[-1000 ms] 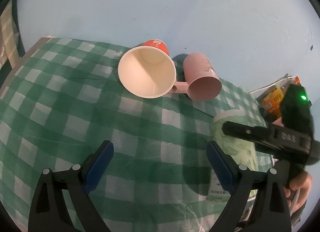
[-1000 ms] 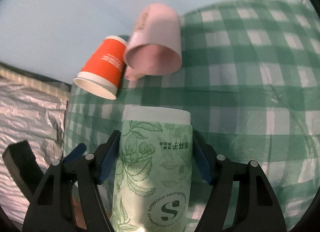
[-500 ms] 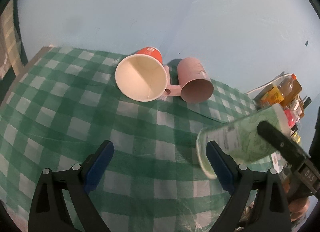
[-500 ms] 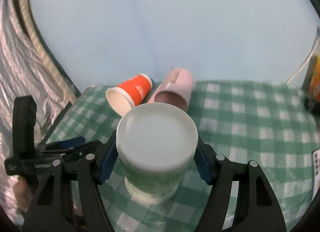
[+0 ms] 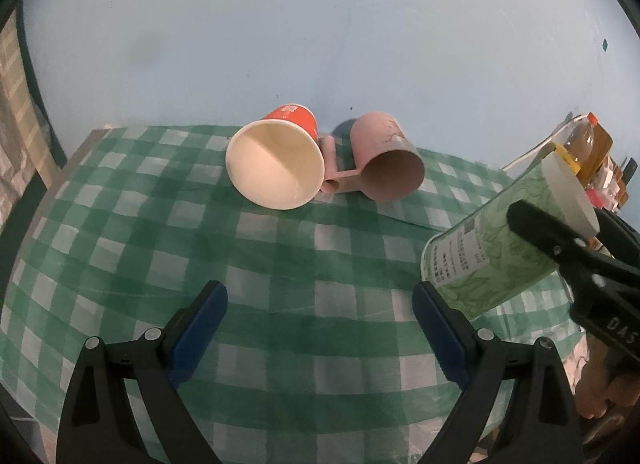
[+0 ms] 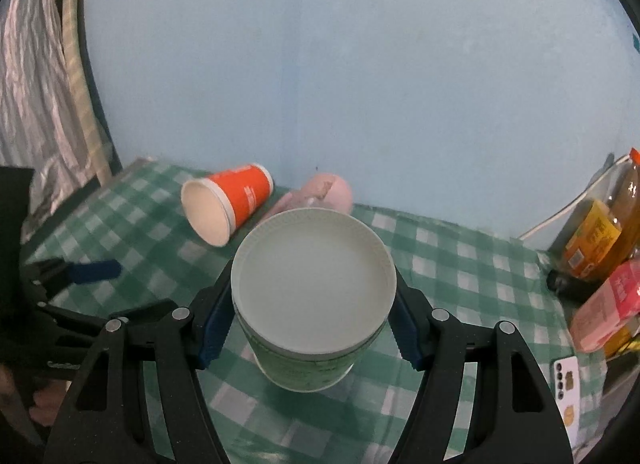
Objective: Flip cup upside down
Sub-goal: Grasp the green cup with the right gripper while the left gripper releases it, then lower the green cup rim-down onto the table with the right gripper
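My right gripper (image 6: 314,324) is shut on a green leaf-print paper cup (image 6: 314,288) and holds it tilted above the green checked tablecloth (image 6: 460,276). Its white lidded end faces the right camera. In the left wrist view the cup (image 5: 504,240) hangs at the right, lidded end up and to the right, base end down toward the cloth. My left gripper (image 5: 320,328) is open and empty over the cloth's near middle.
An orange paper cup (image 5: 276,164) and a pink mug (image 5: 388,164) lie on their sides at the back of the table by the blue wall. Bottles and packets (image 6: 600,248) crowd the right edge. A phone (image 6: 566,378) lies at front right.
The right gripper lifted the green cup off the table and turned it over, so its lidded end now faces up and back. The left gripper stayed open and drew back slightly.
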### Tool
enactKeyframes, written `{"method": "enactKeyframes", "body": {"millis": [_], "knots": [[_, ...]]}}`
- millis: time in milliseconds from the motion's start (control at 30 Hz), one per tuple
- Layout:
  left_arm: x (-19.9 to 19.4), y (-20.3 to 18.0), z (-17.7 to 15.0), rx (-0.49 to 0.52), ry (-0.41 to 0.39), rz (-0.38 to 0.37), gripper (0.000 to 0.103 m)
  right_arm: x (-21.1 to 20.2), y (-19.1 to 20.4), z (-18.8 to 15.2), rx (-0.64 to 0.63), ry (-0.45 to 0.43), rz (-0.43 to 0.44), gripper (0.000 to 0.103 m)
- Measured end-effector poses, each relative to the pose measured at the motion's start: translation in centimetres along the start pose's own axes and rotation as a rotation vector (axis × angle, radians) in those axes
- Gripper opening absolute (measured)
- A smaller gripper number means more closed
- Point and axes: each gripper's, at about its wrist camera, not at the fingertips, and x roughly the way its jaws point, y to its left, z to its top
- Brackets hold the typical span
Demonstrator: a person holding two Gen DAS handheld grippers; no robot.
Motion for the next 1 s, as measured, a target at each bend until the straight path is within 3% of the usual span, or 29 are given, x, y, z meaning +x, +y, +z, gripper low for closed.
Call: {"method": "enactKeyframes", "body": {"millis": [500,567,767,1000], "knots": [[0.4,-0.5,-0.2,0.019,0.012,-0.003,0.095,2.2,-0.1,-1.2,0.031,0.115,0.052,0.069],[0.3,-0.4,-0.2,0.019,0.008,-0.007,0.095,2.2,-0.1,-1.4,0.030,0.109,0.056,0.070],[-0.5,-0.6,-0.6,0.027,-0.013,0.004,0.095,1.1,-0.2,-1.2,0.035,0.056,0.053,0.084],[-2.3,-1.3,-0.8,0.049,-0.053,-0.008,0.095,-1.1,-0.9,-1.1,0.060,-0.023,0.040,0.085]]}}
